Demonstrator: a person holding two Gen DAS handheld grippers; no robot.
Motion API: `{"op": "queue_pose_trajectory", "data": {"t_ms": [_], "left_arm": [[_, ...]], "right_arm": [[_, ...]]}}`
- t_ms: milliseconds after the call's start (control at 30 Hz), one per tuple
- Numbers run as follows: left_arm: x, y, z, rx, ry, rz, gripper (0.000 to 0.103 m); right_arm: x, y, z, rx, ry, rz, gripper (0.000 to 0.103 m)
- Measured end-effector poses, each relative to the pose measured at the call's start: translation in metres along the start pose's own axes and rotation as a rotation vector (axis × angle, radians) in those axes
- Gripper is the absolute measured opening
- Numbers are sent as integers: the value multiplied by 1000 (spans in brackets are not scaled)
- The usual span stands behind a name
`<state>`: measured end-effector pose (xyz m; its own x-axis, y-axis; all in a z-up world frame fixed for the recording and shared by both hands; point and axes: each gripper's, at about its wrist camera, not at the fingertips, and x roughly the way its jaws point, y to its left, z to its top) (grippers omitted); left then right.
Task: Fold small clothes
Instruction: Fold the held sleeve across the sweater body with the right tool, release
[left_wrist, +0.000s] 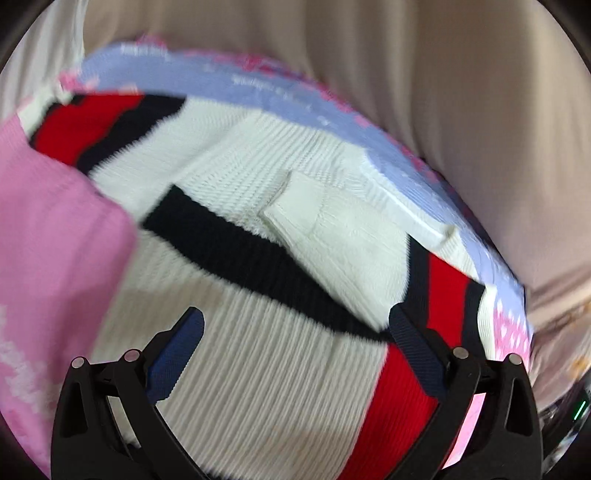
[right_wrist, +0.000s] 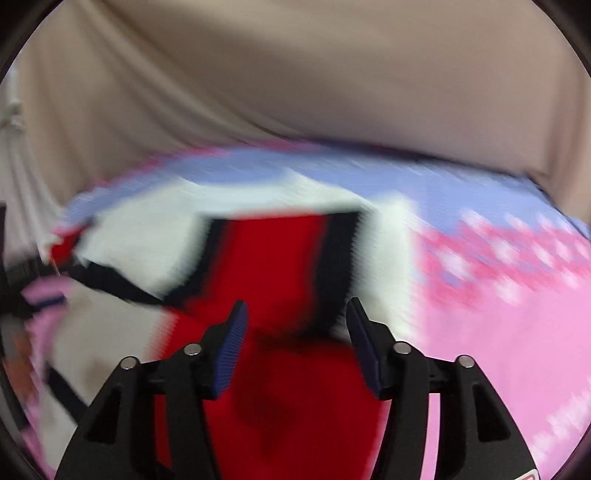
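While the white ribbed knit sweater with red and black stripes (left_wrist: 266, 387) lies partly folded on the pink and lavender blanket (left_wrist: 55, 258), smoothing and final folds appear outstanding; the left gripper (left_wrist: 295, 328) hangs wide open, empty. Right view, blurred: right gripper (right_wrist: 295, 314) open over the red stripe, gripping nothing.

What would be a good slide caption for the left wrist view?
Left tool open above a white knit sweater with red and black stripes, lying on a pink and blue cloth.
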<state>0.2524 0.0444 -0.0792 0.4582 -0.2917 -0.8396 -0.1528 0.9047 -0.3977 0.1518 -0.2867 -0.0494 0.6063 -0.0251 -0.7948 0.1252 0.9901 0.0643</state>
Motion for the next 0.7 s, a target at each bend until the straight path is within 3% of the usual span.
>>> {"op": "queue_pose_trajectory", "data": {"t_ms": [67, 100, 167, 200, 233, 267, 300, 333, 400, 500, 567, 633, 667, 700], "left_arm": [[25, -1, 10, -48, 35, -14, 96], [35, -2, 13, -71, 48, -9, 89], [47, -8, 19, -86, 31, 13, 85], [48, -15, 22, -68, 9, 33, 62], [51, -21, 25, -44, 10, 2, 43], [53, -24, 28, -42, 21, -24, 12], [52, -25, 32, -57, 21, -46, 6], [45, -27, 36, -72, -7, -66, 6], [19, -35, 45, -38, -103, -94, 5], [3, -37, 45, 13, -158, -77, 5], [22, -30, 39, 32, -125, -16, 5], [49, -15, 32, 1, -43, 19, 5], [59, -8, 25, -19, -18, 31, 5], [59, -6, 21, -19, -37, 24, 5]], "right_arm": [[11, -25, -9, 31, 52, -57, 55], [18, -36, -13, 39, 74, -79, 55], [29, -49, -17, 54, 96, -86, 55], [37, -48, -20, 58, 104, -79, 55], [44, -49, -18, 61, 108, -64, 55], [52, -50, -16, 67, 115, -43, 44], [56, -49, -13, 78, 120, -24, 28], [58, -48, -8, 100, 117, -6, 15], [40, -51, 5, 181, 29, 56, 14], [11, -63, 14, 246, -71, 74, 14], [24, -72, 4, 254, -36, 49, 14], [65, -84, -19, 254, 115, 7, 13], [61, -86, -23, 264, 61, 28, 13], [61, -86, -22, 260, 94, 28, 13]]}}
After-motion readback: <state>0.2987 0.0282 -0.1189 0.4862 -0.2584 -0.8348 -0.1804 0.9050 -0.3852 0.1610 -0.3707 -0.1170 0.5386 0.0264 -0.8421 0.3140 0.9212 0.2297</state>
